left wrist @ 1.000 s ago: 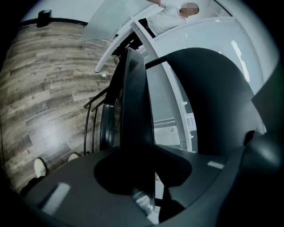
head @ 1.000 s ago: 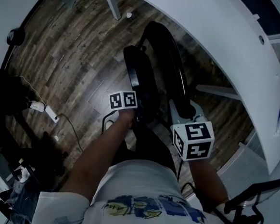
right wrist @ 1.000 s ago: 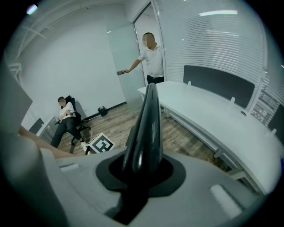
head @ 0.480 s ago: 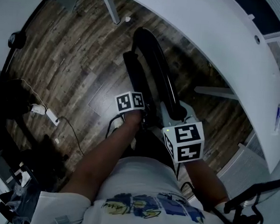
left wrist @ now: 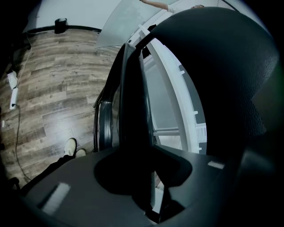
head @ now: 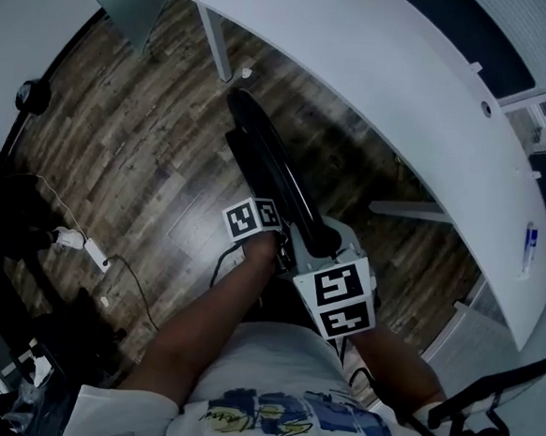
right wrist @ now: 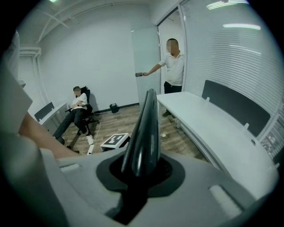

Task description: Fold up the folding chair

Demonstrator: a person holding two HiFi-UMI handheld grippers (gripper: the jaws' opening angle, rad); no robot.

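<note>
The black folding chair (head: pixel 275 170) stands on the wood floor beside the desk, its seat and back pressed nearly flat together. My left gripper (head: pixel 273 241) is shut on the dark seat panel (left wrist: pixel 133 111), which runs down between its jaws; in the left gripper view the left gripper (left wrist: pixel 142 177) sits low in the middle. My right gripper (head: pixel 319 255) is shut on the rounded edge of the backrest (right wrist: pixel 144 128), which rises upright out of the right gripper (right wrist: pixel 140 177). The fingertips are hidden by the chair in the head view.
A long white curved desk (head: pixel 404 110) runs close along the chair's right, with a leg (head: pixel 216 39) behind. A power strip and cable (head: pixel 75 242) lie at the left. One person stands at a door (right wrist: pixel 174 66); another reclines in an office chair (right wrist: pixel 79 111).
The chair's seat and back have closed together into one narrow shape. Both grippers have shifted with it, the right one moving left and nearer to me in the head view.
</note>
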